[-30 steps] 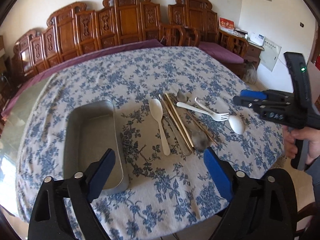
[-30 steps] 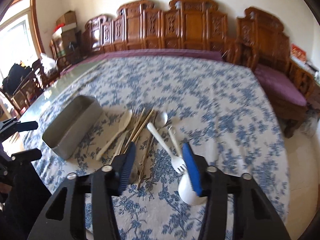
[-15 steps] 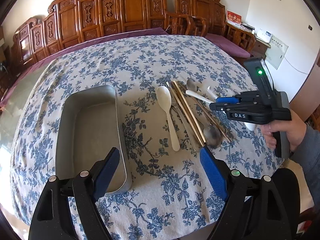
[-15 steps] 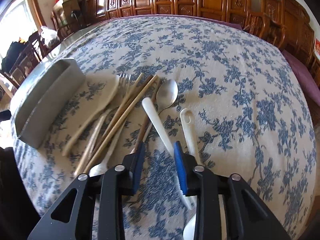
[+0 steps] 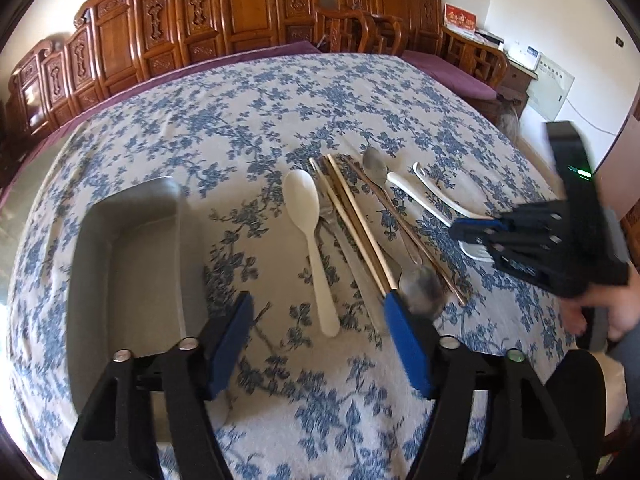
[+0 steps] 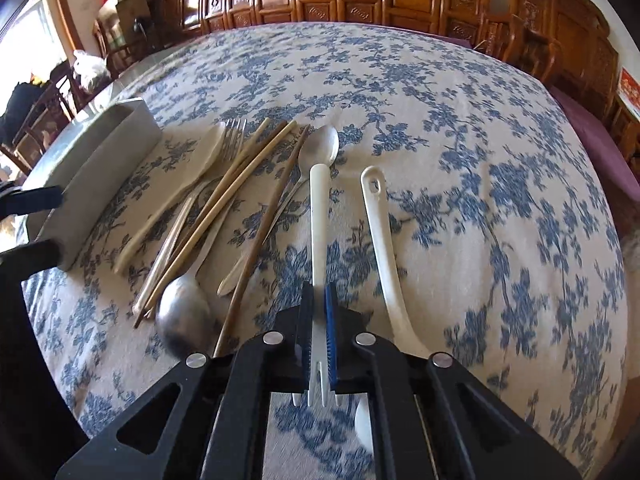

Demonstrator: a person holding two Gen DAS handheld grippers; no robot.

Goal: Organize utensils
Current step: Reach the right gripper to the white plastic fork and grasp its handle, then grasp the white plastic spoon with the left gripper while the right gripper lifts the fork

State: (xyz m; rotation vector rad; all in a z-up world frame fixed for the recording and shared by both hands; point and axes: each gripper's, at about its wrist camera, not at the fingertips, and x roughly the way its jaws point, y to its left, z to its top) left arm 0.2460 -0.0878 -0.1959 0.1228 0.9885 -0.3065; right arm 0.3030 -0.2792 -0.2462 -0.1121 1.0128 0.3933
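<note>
The right claw (image 6: 319,344) has just been closing, and its blue pads now pinch the white plastic fork (image 6: 319,240) near the tine end; the tines poke out behind the pads, towards the camera, while the handle runs straight ahead of the claw, apparently flat on the blue-flowered cloth of the worktop (image 6: 460,128). Just to its right lies a white ceramic soup spoon (image 6: 382,240). To its left sits the rest of the pile: wooden chopsticks (image 6: 224,208), two steel spoons and a cream plastic spoon (image 5: 306,216).

The left claw (image 5: 320,336) has been narrowing but is still agape with nothing pressed between its pads. The cream spoon's handle lies in the gap ahead of it, and the grey rectangular metal tray (image 5: 132,216), bare inside, sits to its left.

The step in hand looks like the first pick-up. Next, I judge, the fork must be lifted clear without dragging its neighbours, carried left over the pile and laid lengthwise in the tray.
</note>
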